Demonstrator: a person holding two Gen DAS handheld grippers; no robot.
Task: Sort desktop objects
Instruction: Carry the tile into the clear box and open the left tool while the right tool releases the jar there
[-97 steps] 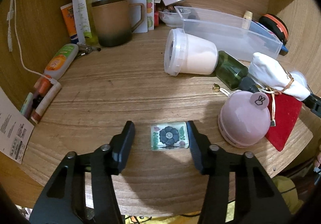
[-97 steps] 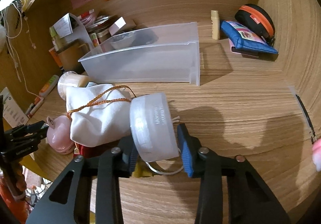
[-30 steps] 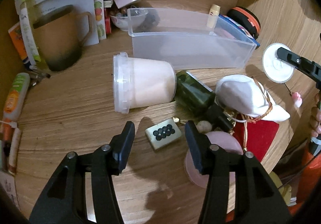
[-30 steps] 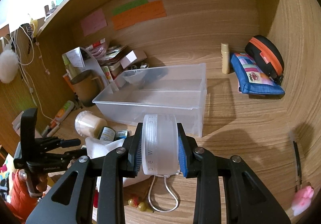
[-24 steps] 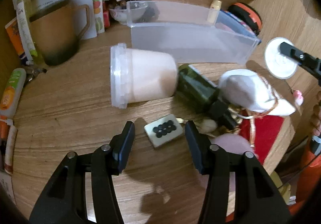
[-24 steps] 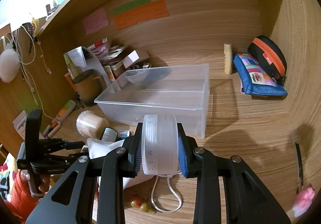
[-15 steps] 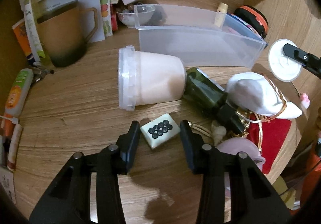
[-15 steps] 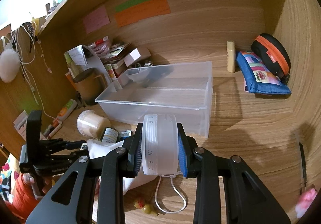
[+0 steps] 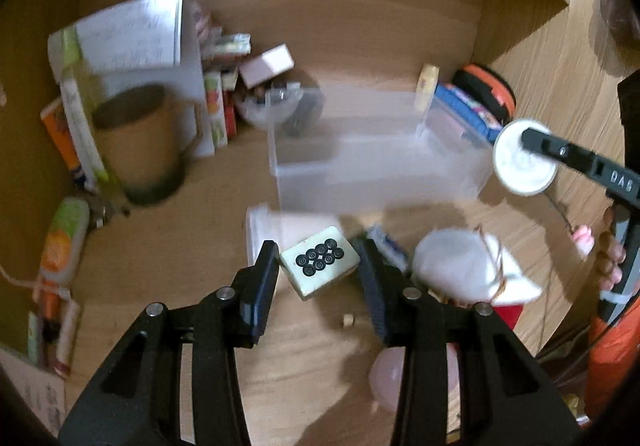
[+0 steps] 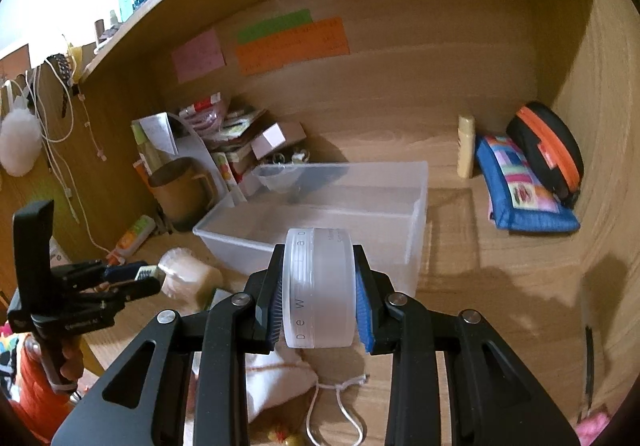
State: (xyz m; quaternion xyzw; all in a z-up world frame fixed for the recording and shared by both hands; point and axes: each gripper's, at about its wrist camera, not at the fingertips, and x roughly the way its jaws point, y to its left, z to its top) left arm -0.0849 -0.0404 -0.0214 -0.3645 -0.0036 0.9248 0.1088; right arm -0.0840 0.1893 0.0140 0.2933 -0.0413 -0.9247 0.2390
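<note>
My left tongs (image 9: 318, 272) pinch a mahjong tile (image 9: 319, 260) above the table (image 9: 192, 214); my right tongs (image 10: 318, 300) clamp a white jar (image 10: 319, 292).

The right hand-held gripper (image 9: 532, 142) reads "DAS" on its body; the frosted jar (image 10: 318, 290) shows the letters "D e W".

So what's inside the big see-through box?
The clear plastic bin looks bare inside; its floor shows through. The round jar in the right claw hides its near wall, so that bit stays unknown.
</note>
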